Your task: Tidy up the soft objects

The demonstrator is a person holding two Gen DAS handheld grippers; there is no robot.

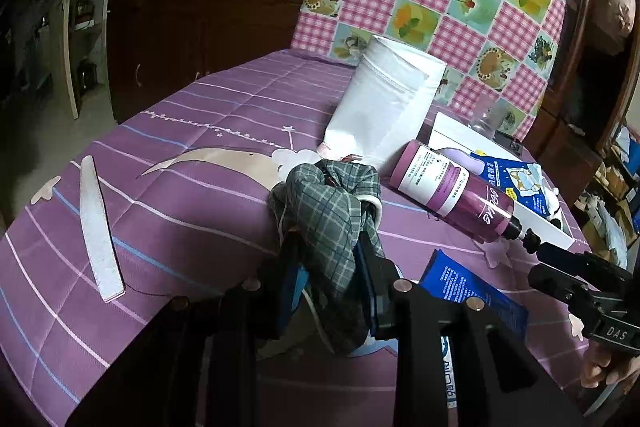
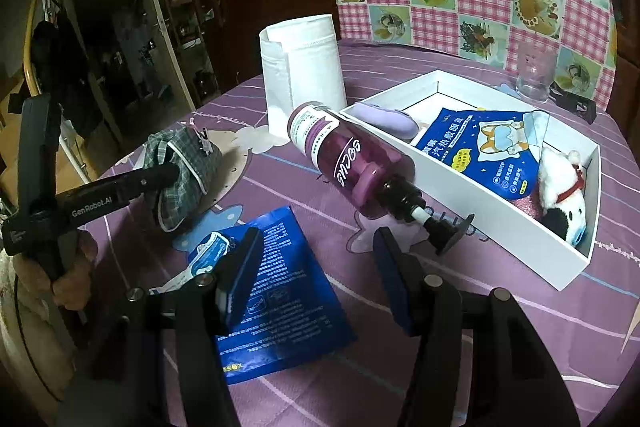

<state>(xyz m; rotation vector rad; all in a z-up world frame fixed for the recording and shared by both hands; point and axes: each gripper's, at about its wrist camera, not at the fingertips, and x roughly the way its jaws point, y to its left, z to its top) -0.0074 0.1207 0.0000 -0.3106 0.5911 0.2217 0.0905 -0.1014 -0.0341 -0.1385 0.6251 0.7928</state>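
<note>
Holding a plaid pouch (image 1: 328,211) pinched in the left hand-held gripper (image 1: 332,267), the person has a plush (image 2: 560,183) and blue packet (image 2: 488,151) already in the far-right tray (image 2: 472,203). Right hand-held gripper (image 2: 316,267) hovers half-open, empty, over another near packet (image 2: 280,291).

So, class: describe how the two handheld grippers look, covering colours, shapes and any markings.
Both are black plastic tools with angular scissor-like arms and round silver rivets. The left gripper carries white "GenRobot.AI" lettering on its side. The right gripper has dark blue pads lining its fingers. No cables or sleeves show.
</note>
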